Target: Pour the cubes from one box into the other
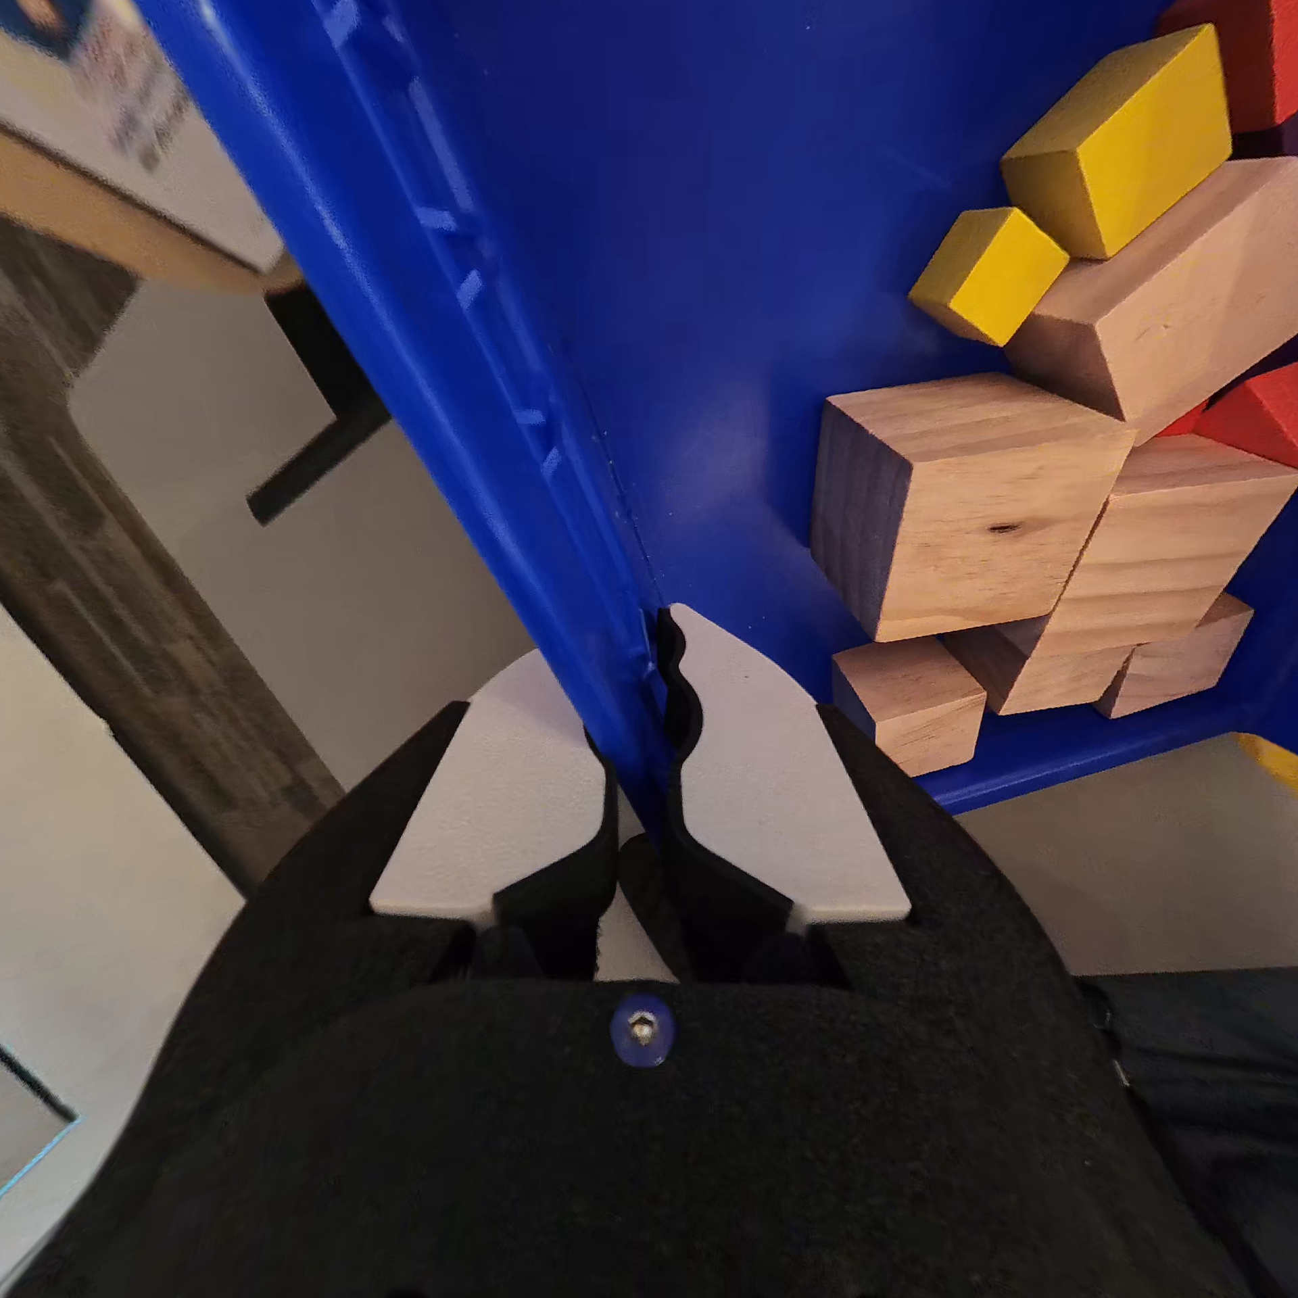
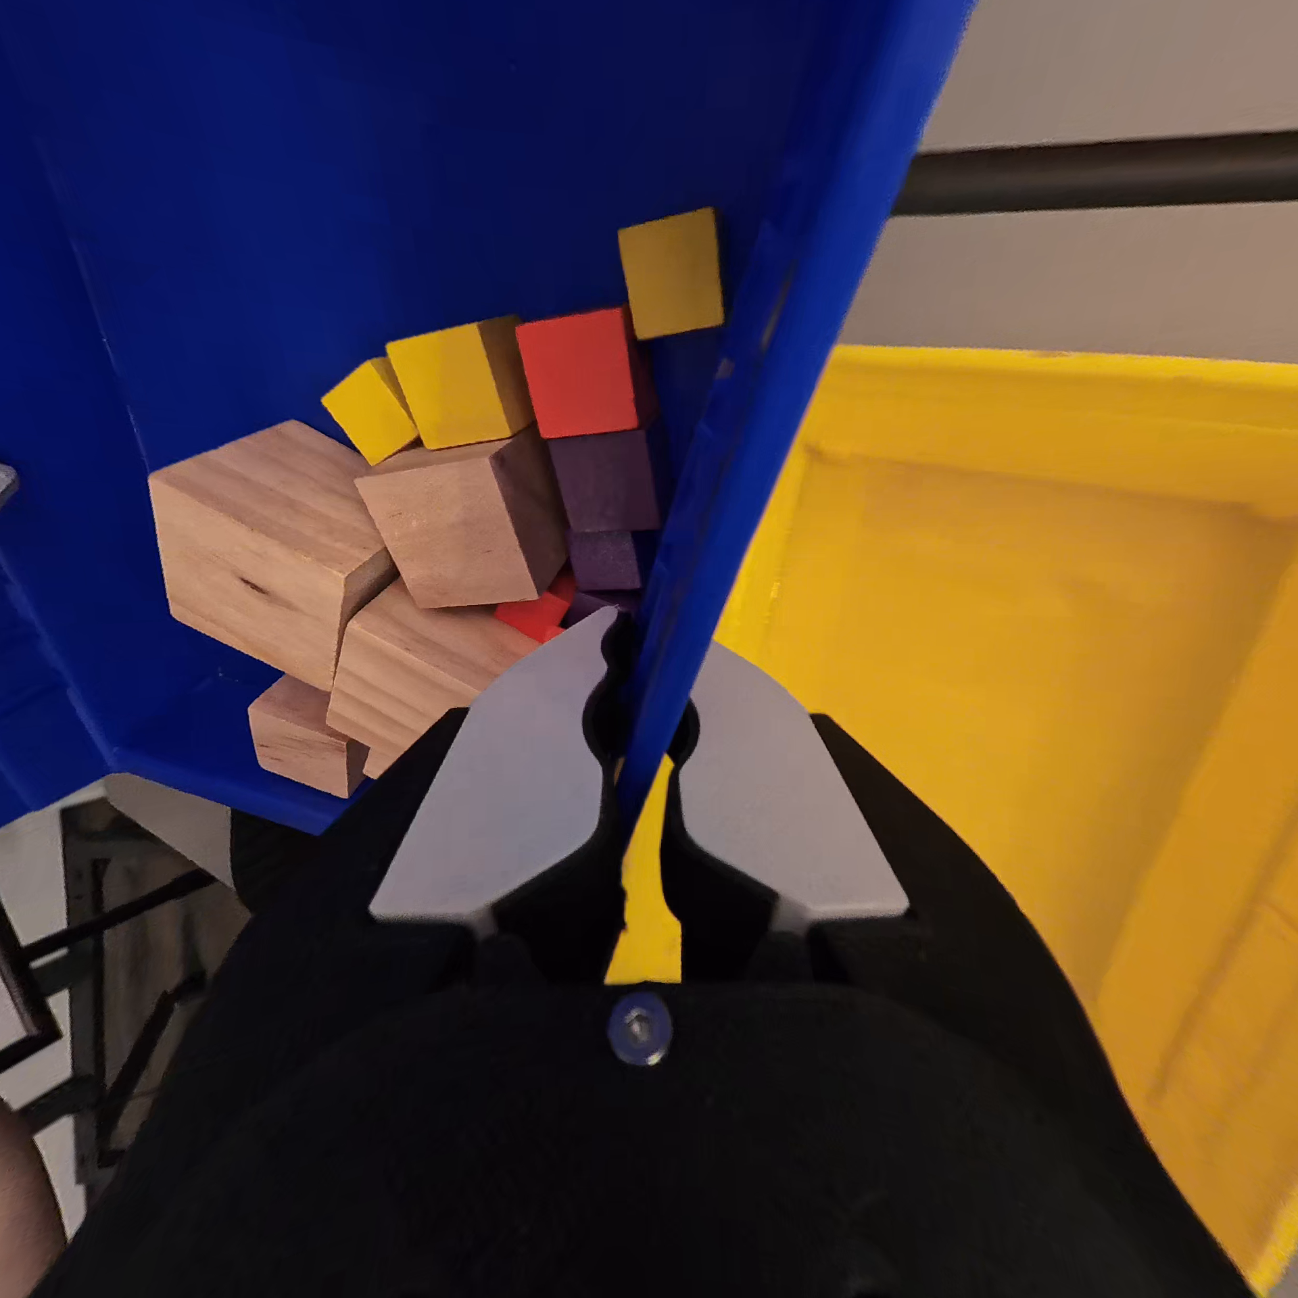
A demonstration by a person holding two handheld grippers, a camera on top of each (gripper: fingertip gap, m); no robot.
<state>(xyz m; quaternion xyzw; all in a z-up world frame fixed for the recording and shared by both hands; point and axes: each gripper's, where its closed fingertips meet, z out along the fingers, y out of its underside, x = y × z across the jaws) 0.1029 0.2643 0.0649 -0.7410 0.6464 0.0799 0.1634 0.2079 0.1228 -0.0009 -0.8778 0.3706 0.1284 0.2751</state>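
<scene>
Both hand-held grippers clamp blue box (image 1: pixel 702 281) walls | cubes (image 2: pixel 449 520) inside | yellow box (image 2: pixel 1018 632) beside

The left gripper (image 1: pixel 650 695) is clamped on a wall of the blue box (image 1: pixel 737 281), one white finger (image 1: pixel 765 772) inside it and the other outside. The right gripper (image 2: pixel 650 692) grips the opposite wall the same way, its fingers (image 2: pixel 520 787) closed on either side of the plastic.
</scene>
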